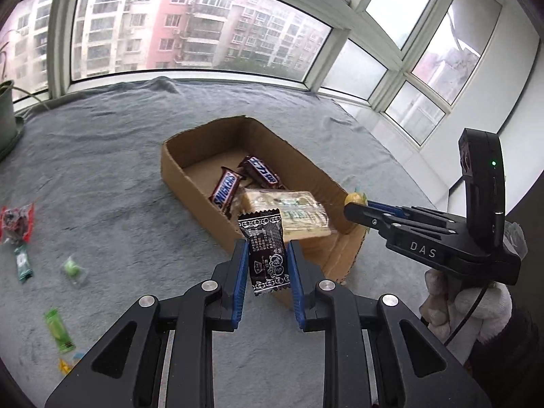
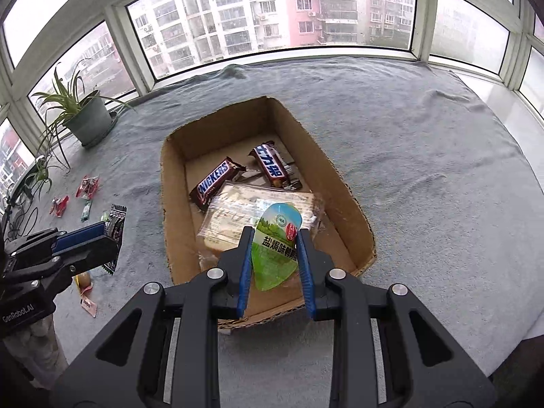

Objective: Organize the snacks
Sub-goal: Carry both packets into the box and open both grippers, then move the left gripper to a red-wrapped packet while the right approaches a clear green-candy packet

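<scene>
At frame centre of both wrist views sits an open cardboard box (image 2: pixel 343 183) on a grey cloth (image 2: pixel 425 156) spread over the tabletop. Inside it: two Snickers bars (image 2: pixel 216 183), one toward the left wall, the other (image 2: pixel 270 165) further back and angled, and a clear-wrapped pale cake or bread packet (image 2: pixel 238 217) lying in front of them, overlapping the left bar's lower end.

Left gripper (image 1: pixel 267 272): fingers closed on a black snack sachet (image 1: pixel 267 251) with white print, held upright and slightly tilted; its top edge stands over the box's near-left wall in the left wrist view. In the right wrist view the same gripper enters from the lower left, outside the box.

Right gripper (image 2: pixel 275 255): fingers clamped on a green-and-blue lidded snack cup (image 2: pixel 277 248) with Chinese print, seen lid-on, positioned over the near end of the box above the bread packet. In the left wrist view this gripper comes in from the right edge, carried by a hand in a white glove (image 1: pixel 476 309).

Left of the box, loose on the cloth: a red packet (image 1: pixel 17 224), small green packets (image 1: pixel 23 261), a small clear-wrapped green sweet (image 1: pixel 71 268), blurred. A potted plant (image 2: pixel 85 119) stands upper left by the window (image 2: pixel 272 13).
</scene>
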Demonstrator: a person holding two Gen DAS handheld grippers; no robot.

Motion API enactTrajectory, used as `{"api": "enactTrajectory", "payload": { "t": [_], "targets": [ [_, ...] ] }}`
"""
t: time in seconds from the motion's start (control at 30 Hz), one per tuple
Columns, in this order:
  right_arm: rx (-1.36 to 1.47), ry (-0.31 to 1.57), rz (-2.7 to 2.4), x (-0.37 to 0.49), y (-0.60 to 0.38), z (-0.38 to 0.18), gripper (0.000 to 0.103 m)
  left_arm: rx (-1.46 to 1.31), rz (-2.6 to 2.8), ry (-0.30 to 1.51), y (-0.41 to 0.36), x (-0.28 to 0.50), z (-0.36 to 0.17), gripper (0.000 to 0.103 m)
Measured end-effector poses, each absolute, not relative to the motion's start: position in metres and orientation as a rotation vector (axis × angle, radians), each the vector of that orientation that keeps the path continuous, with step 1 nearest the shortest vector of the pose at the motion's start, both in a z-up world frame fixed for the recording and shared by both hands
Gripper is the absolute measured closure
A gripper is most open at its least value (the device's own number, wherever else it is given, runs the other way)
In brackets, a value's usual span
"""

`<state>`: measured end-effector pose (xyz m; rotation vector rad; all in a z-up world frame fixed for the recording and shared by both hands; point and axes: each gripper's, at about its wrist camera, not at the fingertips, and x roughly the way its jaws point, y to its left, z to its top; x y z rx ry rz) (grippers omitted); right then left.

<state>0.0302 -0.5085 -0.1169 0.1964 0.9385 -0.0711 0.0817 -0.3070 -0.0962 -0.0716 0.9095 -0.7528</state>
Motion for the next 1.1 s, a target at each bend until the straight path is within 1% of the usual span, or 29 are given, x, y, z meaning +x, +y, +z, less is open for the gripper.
{"api": "enactTrajectory", "payload": {
  "t": [0.17,0.37,0.4,0.43,0.47,0.5,0.53,0.73,0.8,0.87,0.9,1.1],
  "targets": [
    [0.216,0.955,-0.097,0.037,-0.525,-0.127,0.077,-0.009,-0.789,0.904,-0.347,0.082,-0.099,0.082],
    [0.223,0.952,-0.114,0.041,-0.532,-0.13,0.077,0.021,-0.812,0.921,-0.37,0.086,-0.103,0.08],
    [0.228,0.949,-0.12,0.042,-0.533,-0.13,0.075,0.033,-0.812,0.921,-0.372,0.085,-0.103,0.078],
    [0.236,0.943,-0.123,0.042,-0.534,-0.129,0.068,0.044,-0.808,0.921,-0.373,0.085,-0.103,0.07],
    [0.245,0.935,-0.128,0.042,-0.535,-0.128,0.058,0.05,-0.803,0.916,-0.374,0.085,-0.102,0.061],
    [0.254,0.926,-0.13,0.042,-0.536,-0.127,0.054,0.05,-0.799,0.91,-0.373,0.084,-0.101,0.059],
    [0.262,0.921,-0.129,0.041,-0.536,-0.126,0.051,0.046,-0.797,0.908,-0.372,0.084,-0.1,0.059],
    [0.264,0.904,-0.112,0.038,-0.525,-0.118,0.05,0.029,-0.775,0.897,-0.357,0.084,-0.095,0.059],
    [0.261,0.893,-0.106,0.037,-0.518,-0.113,0.047,0.015,-0.766,0.901,-0.349,0.084,-0.094,0.059],
    [0.25,0.881,-0.099,0.037,-0.509,-0.108,0.04,0.006,-0.758,0.901,-0.339,0.084,-0.093,0.059],
    [0.245,0.874,-0.094,0.037,-0.504,-0.106,0.039,0.003,-0.751,0.898,-0.333,0.083,-0.092,0.059],
    [0.243,0.827,-0.023,0.038,-0.47,-0.093,0.037,-0.038,-0.693,0.893,-0.287,0.083,-0.088,0.059]
  ]
}}
